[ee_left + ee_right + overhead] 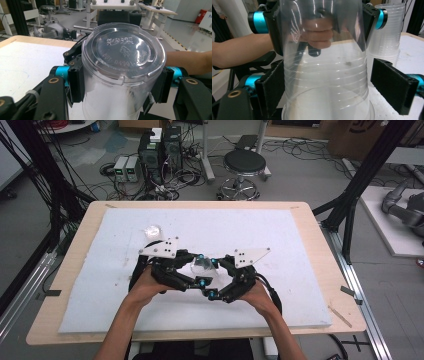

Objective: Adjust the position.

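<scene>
A clear plastic cup [204, 264] hangs over the middle of the white mat, between the two grippers. My left gripper [201, 268] is shut on it. In the left gripper view its pads [76, 80] press both sides of the cup [122, 50] just below the embossed base, which faces the camera. My right gripper [214, 277] faces it from the right. In the right gripper view the cup's wide end [324, 70] stands between the open jaws of the right gripper [333, 87]. The right pad [394, 87] is clear of the wall. The left gripper [322, 21] grips the far end.
A stack of clear cups [152, 231] stands on the white foam mat [280, 235] behind the left hand, and is the stack [387, 35] in the right gripper view. The wooden table's edge [320, 250] runs at the right. A stool [244, 162] stands beyond the table.
</scene>
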Available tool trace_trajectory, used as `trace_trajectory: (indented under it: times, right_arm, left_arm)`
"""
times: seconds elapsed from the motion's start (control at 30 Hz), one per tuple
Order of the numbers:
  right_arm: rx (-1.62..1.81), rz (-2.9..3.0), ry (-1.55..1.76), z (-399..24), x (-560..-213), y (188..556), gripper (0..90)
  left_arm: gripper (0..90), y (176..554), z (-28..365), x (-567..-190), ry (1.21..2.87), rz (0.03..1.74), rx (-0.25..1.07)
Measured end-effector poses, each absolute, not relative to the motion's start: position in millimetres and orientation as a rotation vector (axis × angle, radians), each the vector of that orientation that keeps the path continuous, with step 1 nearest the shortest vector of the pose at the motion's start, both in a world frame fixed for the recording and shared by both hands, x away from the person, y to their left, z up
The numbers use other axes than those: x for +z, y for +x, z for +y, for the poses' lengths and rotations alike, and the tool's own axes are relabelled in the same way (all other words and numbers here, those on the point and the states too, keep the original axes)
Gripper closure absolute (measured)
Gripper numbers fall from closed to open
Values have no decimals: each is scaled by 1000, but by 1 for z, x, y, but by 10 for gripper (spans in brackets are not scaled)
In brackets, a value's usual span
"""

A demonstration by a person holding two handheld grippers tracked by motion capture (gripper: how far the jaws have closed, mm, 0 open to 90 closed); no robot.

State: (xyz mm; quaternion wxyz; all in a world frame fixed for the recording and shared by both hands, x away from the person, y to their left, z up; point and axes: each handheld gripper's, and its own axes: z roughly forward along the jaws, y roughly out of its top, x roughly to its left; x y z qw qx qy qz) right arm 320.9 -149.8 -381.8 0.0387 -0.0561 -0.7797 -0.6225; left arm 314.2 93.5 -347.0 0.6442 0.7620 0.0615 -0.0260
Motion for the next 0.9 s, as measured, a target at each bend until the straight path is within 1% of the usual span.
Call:
trace_trajectory:
  times: [0.27,0.37,0.5,0.9]
  right_arm:
    - [-1903,-2392,-163,-148,-385,322,172]
    - [-1914,-2383,-148,-149,-386,322,232]
    - [-1925,-2380,-127,-149,-386,321,275]
    - [-1921,-2387,-110,-150,-386,320,310]
  left_arm:
    - [404,314,95,-347,1721,146,-62]
    - [405,315,96,-346,1725,149,-58]
    - [405,316,96,-347,1727,155,-59]
    - [392,316,96,-348,1732,153,-62]
